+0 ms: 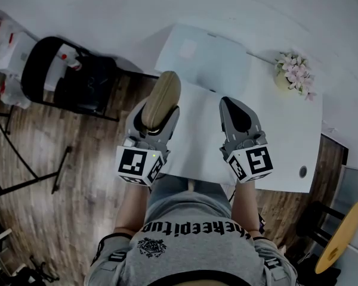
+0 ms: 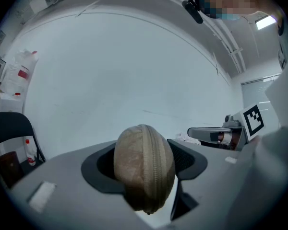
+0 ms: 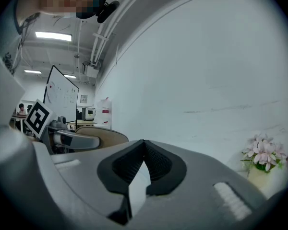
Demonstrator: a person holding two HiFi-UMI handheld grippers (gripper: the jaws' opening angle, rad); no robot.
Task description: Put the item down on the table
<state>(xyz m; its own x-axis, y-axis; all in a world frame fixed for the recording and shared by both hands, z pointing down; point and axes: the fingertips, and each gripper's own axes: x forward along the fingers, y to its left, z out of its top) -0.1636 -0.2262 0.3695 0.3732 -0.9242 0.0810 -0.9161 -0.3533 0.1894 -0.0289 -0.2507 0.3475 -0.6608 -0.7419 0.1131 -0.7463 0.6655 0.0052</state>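
The white table [image 1: 286, 142] fills the centre and right of the head view. A black chair [image 1: 71, 79] stands upper left, and a pot of pink flowers [image 1: 295, 73] sits upper right. At centre, the left gripper [image 1: 158, 109] is clamped on a tan case [image 1: 162, 97] over the table's left edge. The right gripper [image 1: 238, 117] has its fingers pressed together, empty. Only the left gripper view shows the case's zip [image 2: 156, 169]. Only the right gripper view shows a whiteboard [image 3: 62, 97].
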